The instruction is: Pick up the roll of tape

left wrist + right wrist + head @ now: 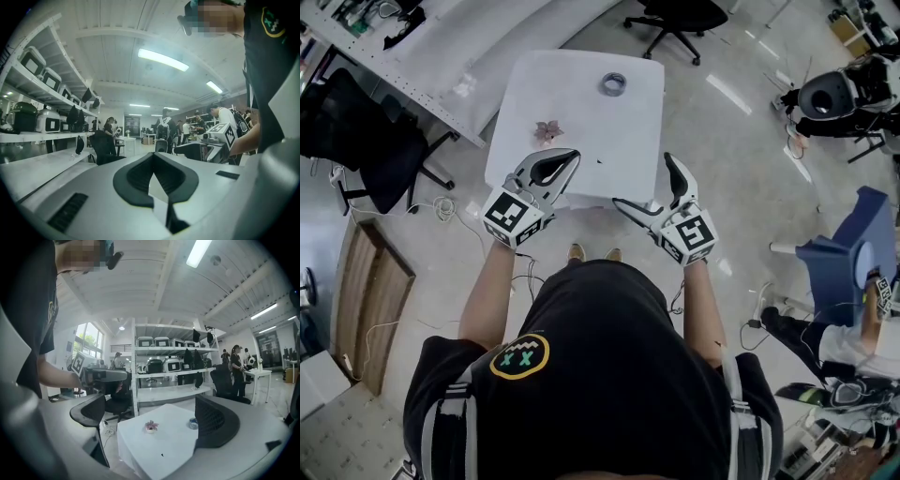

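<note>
Black tee (581,375) nearest; L gripper (574,157) jaws clenched, empty; R gripper (644,181) jaws spread wide, empty; roll of tape (614,84) lies flat at 1 o'clock on white table (581,141), far edge: prob. light, stiff ring, take one wall via core.

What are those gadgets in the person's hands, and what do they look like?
Each hand holds a pale grey tool: the left claw and right claw have curved jaws lined with black ribbed pads. Each carries a white cube printed with black square markers. The person wears a black short-sleeved shirt with white stripes.
</note>
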### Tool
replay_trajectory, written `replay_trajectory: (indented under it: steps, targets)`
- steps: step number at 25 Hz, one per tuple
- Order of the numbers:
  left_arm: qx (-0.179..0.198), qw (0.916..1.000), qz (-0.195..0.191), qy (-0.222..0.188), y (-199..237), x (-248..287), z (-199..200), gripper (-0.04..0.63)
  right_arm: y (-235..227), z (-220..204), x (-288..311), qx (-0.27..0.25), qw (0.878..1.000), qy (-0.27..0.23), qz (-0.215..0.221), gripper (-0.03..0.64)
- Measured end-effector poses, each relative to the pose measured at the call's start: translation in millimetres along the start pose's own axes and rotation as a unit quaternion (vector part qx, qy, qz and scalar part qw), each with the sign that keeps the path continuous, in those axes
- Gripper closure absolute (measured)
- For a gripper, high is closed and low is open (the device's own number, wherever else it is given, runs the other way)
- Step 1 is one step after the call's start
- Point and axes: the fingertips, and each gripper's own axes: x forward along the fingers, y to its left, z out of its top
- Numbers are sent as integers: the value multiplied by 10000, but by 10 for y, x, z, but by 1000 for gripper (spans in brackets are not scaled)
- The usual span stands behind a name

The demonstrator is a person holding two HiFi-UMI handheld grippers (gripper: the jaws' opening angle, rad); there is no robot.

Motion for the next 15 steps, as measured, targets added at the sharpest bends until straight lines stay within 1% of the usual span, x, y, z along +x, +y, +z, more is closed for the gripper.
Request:
replay_trajectory:
  steps: [4, 15]
  targets:
    - [8, 10000, 47, 3, -99, 49, 30, 580, -62, -12, -127, 68, 10000, -46, 3, 18]
    - [-16, 9998, 174, 44, -440, 144, 6, 580, -142, -86, -450, 52, 9999, -76, 136, 18]
